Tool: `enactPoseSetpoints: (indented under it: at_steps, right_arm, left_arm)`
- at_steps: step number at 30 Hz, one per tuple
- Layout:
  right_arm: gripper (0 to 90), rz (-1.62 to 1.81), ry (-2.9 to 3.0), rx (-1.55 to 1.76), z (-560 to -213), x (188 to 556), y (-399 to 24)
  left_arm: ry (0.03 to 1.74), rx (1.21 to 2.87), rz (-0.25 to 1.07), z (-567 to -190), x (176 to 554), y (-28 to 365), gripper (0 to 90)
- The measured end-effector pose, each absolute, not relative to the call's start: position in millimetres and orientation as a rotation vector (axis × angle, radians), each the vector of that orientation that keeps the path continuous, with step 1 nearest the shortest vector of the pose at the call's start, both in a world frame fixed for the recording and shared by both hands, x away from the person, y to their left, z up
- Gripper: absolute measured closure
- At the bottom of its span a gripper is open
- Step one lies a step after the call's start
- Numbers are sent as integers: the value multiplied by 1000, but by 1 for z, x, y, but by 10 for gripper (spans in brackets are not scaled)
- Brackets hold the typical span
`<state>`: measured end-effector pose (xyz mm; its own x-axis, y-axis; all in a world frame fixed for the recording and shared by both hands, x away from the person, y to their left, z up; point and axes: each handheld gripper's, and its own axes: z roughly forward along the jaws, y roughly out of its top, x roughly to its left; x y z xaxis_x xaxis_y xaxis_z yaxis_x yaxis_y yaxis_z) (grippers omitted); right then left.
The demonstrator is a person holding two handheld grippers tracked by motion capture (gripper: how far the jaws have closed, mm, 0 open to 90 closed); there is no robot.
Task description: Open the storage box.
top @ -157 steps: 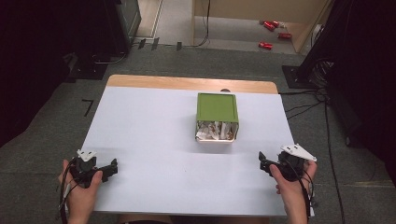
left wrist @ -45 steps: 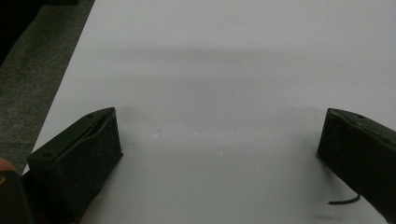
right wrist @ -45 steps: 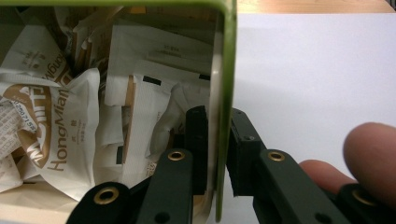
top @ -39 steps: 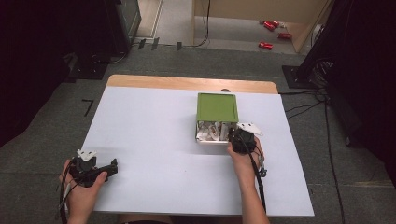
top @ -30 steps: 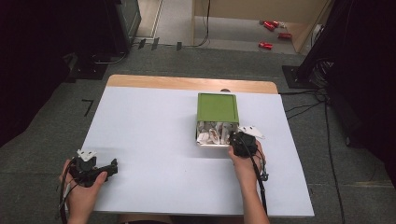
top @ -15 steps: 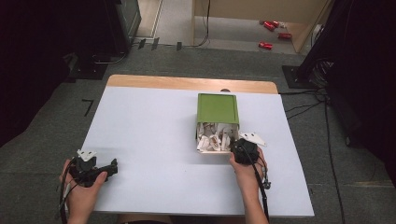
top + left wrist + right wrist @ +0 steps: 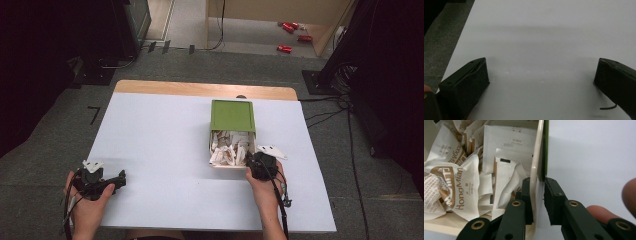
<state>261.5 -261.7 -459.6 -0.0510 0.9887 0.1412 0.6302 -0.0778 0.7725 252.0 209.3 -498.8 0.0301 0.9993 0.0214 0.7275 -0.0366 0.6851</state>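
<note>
A green box sleeve point(image 7: 232, 116) lies right of the table's middle. A cream inner tray point(image 7: 214, 162) full of white and brown packets point(image 7: 227, 150) sticks out of its near end. My right gripper point(image 7: 255, 162) is at the tray's near right corner. In the right gripper view its jaws point(image 7: 537, 185) stand one inside and one outside the tray's cream side wall point(image 7: 535, 165), shut on it, with the packets point(image 7: 461, 182) to the left and the green sleeve edge point(image 7: 545, 150) beyond. My left gripper point(image 7: 117, 179) rests at the front left, open over bare table point(image 7: 541, 72).
The white table top point(image 7: 160, 145) has a wooden strip point(image 7: 200, 89) along its far edge. Grey floor surrounds it, with cables point(image 7: 330, 117) at the right and black stands at the back. A person's fingers point(image 7: 599, 211) show beside the right jaw.
My right gripper moved from the front right corner to the box, then drew back toward the person with the tray wall, so more of the tray and packets show. The left gripper stayed put.
</note>
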Motion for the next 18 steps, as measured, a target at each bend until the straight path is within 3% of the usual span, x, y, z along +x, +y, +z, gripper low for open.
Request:
enactPoseSetpoints:
  at_steps: [18]
  right_arm:
    - [828, 1037, 1679, 1718, -437, 256, -262]
  left_arm:
    - [1748, 1813, 718, -499, 252, 209, 0]
